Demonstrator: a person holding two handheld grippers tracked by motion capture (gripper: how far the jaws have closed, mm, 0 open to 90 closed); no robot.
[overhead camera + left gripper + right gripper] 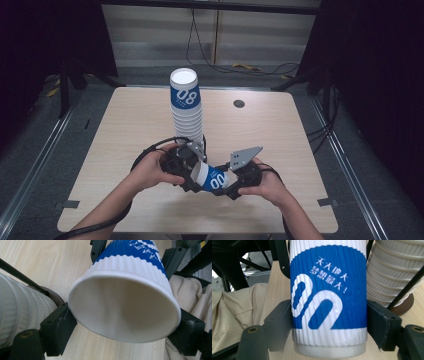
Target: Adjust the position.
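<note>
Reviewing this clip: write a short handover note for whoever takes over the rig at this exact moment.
Left gripper: jaws on either side of the loose cup near its open rim, pads against it.
Right gripper: closed on the same cup near its base.
The cup lies sideways between both grippers, above the table, just in front of the cup stack.
The stack stands upside down on a round dark base.
Done: one cup is apart from the stack.
Left: probably release one gripper and set the cup where it belongs; I can't tell where.
</note>
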